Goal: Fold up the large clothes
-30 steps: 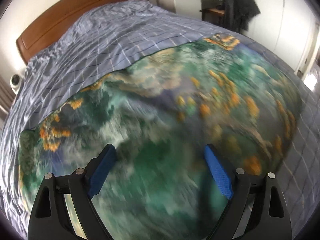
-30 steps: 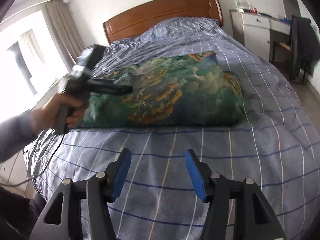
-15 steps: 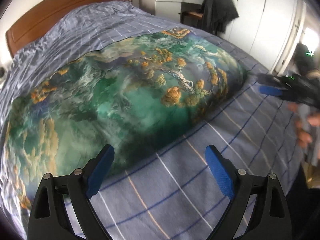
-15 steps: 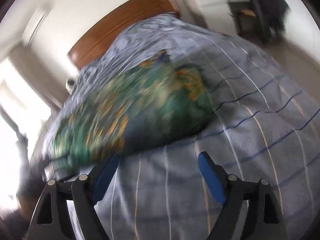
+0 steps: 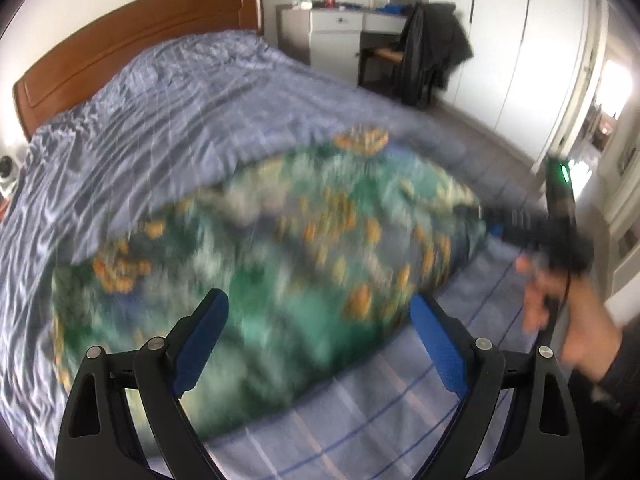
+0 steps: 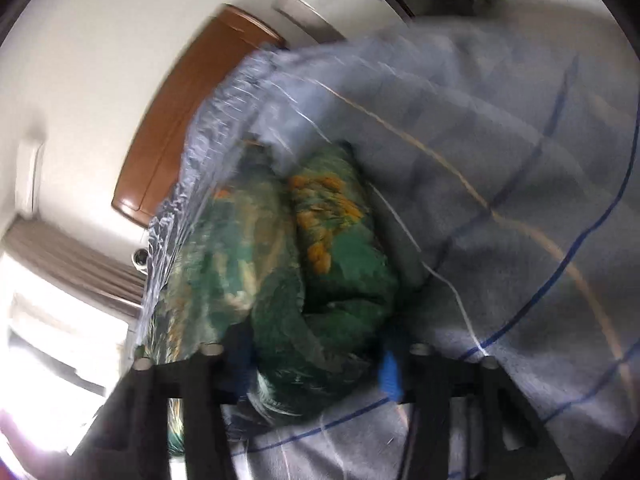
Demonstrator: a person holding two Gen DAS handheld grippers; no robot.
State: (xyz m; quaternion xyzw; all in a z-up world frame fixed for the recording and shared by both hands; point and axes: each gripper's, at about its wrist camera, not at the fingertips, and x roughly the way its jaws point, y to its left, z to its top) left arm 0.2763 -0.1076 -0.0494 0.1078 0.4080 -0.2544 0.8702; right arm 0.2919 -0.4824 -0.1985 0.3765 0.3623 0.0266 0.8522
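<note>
Folded green-orange blanket [image 5: 280, 264] lies mid-bed on the blue checked bedspread [image 5: 168, 120]. Left tool [image 5: 318, 334] hangs wide open above it, empty. Right tool [image 6: 316, 364], rolled sideways, has just been closing on the blanket's end fold; blur hides whether the pads press.

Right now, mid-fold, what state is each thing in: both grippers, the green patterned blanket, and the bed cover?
Left gripper: open, nothing between its blue pads, above the blanket.
Right gripper: jaws just closing, green fabric between them at the blanket's end; grip unclear through blur.
Green and orange patterned blanket: folded into a thick bundle, lying on the bed.
Blue checked bed cover: spread over the bed, wrinkled.
Dark jacket: draped over a chair.
</note>
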